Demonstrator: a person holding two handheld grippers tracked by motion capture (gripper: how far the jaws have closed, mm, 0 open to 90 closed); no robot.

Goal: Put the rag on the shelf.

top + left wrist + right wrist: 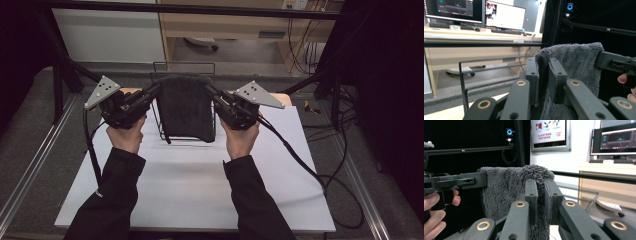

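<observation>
Currently, the left claw [156, 90] and right claw [209, 91] each clamp a top corner of the dark grey fluffy towel [186, 107], held spread above the black wire rack [162, 131] on the white table [190, 185].

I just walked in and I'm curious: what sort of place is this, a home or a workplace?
Most likely a lab or office workroom set up for recording. A wooden desk with computer monitors and a keyboard stands behind, a small camera with a glowing blue ring hangs on a black metal frame, and cables trail round the white table.
</observation>
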